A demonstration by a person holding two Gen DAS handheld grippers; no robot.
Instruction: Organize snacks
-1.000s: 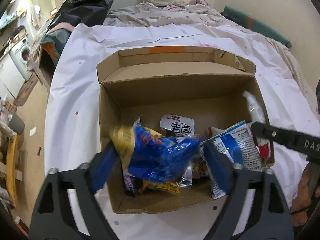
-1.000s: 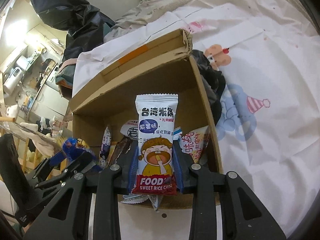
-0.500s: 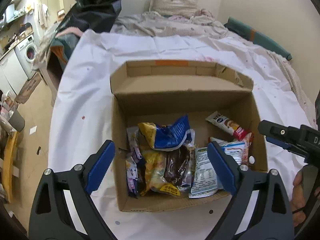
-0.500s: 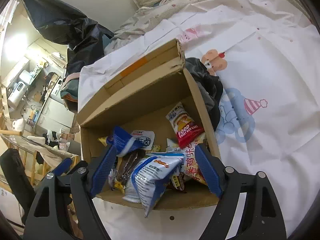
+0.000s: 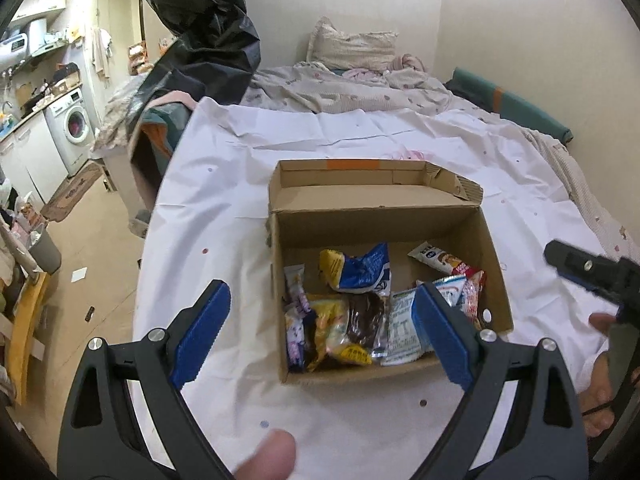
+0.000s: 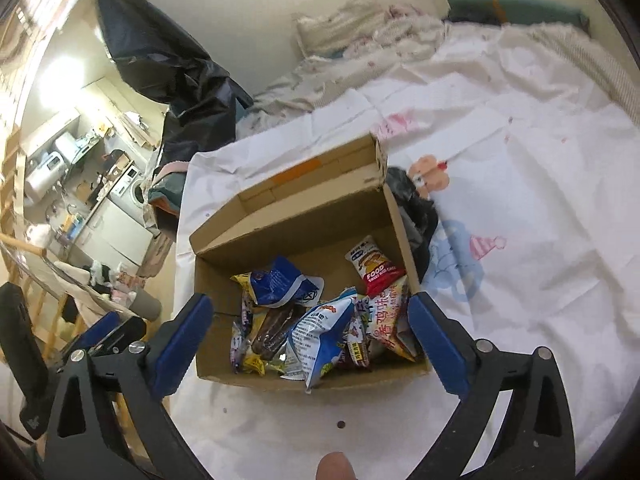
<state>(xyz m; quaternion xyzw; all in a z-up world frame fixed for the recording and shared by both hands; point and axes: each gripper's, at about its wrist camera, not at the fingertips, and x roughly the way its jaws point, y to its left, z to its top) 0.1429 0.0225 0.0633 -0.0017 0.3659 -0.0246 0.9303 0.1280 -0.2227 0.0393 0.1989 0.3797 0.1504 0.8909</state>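
An open cardboard box (image 5: 496, 280) stands on the white bed sheet and holds several snack packets. Among them are a blue and yellow bag (image 5: 360, 270), a rice cake bar (image 5: 444, 261) and a white and blue bag (image 6: 320, 332). The box also shows in the right wrist view (image 6: 224, 368), with the rice cake bar (image 6: 372, 266) at its far right. My left gripper (image 5: 320, 336) is open and empty, above the box's near side. My right gripper (image 6: 308, 344) is open and empty, also above the box's near side. It shows at the right edge of the left wrist view (image 5: 592, 272).
The box sits on a bed with a white sheet (image 5: 224, 208) and rumpled bedding (image 5: 352, 88) at the far end. A black plastic bag (image 5: 200, 20) hangs at the left. A dark cloth (image 6: 416, 216) lies against the box's right side. The bed's edge and floor (image 5: 92, 240) are to the left.
Both grippers opened and dropped their packets into the box: the blue and yellow bag from the left, the rice cake bar from the right. Both have pulled back and up from the box.
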